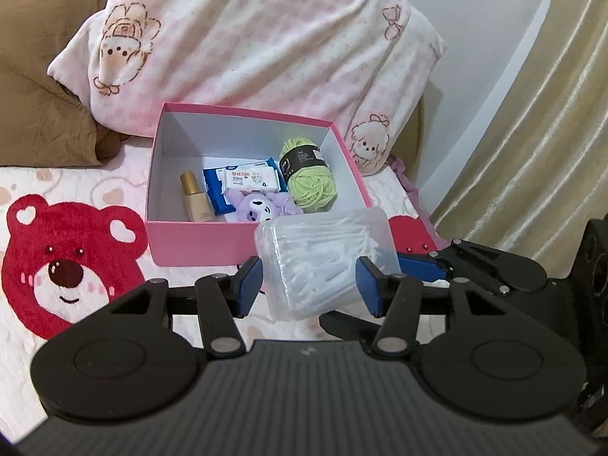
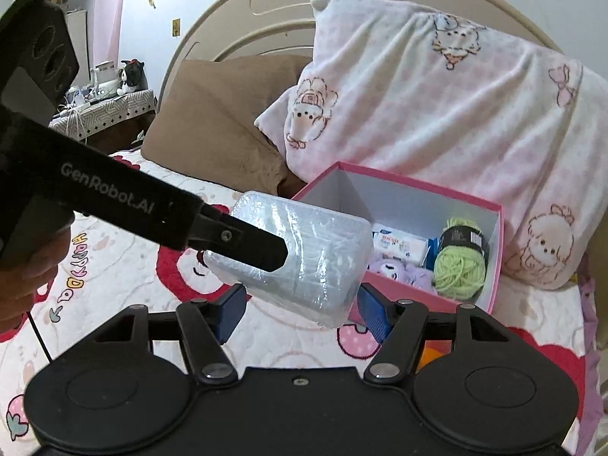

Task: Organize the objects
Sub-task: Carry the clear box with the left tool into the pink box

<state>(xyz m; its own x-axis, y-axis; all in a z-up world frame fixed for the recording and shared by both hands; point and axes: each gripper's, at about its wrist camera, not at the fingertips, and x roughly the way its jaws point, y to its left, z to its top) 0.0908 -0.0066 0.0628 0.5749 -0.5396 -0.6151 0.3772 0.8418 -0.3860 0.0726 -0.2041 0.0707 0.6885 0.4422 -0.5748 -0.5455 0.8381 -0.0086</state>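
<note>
A patterned bedspread (image 1: pixel 22 190) is covering the whole scene, with a pink-and-white pillow (image 1: pixel 266 49) leaning at the far side and a brown cushion (image 1: pixel 38 87) lying to its left. Just in front of the pillow a pink box (image 1: pixel 182 239) is sitting open. It is already holding a green yarn ball (image 1: pixel 309 178) at its right, a blue wipes pack (image 1: pixel 243 180) in the middle, a purple plush toy (image 1: pixel 260 205) at the near wall and a gold-capped bottle (image 1: pixel 195 197) at the left.

The step in hand looks to be carrying the next item to the box. The left gripper (image 1: pixel 309 283) is clamping a clear plastic case of cotton swabs (image 1: pixel 326 262) by its sides, with its blue pads (image 1: pixel 250 285) pressing against the case, and is holding it in the air just short of the box's near wall. In the right wrist view the case (image 2: pixel 300 258) is hanging tilted above the bedspread.

The right gripper (image 2: pixel 300 313) is standing wide open below the case and gripping nothing. Whether its pads are touching the case is hard to say from here.

The next move probably calls for lifting the case over the near wall, towards the bare floor at the box's far side, then parting the jaws. The plush toy is crowding the near edge, so clearance there needs care.
</note>
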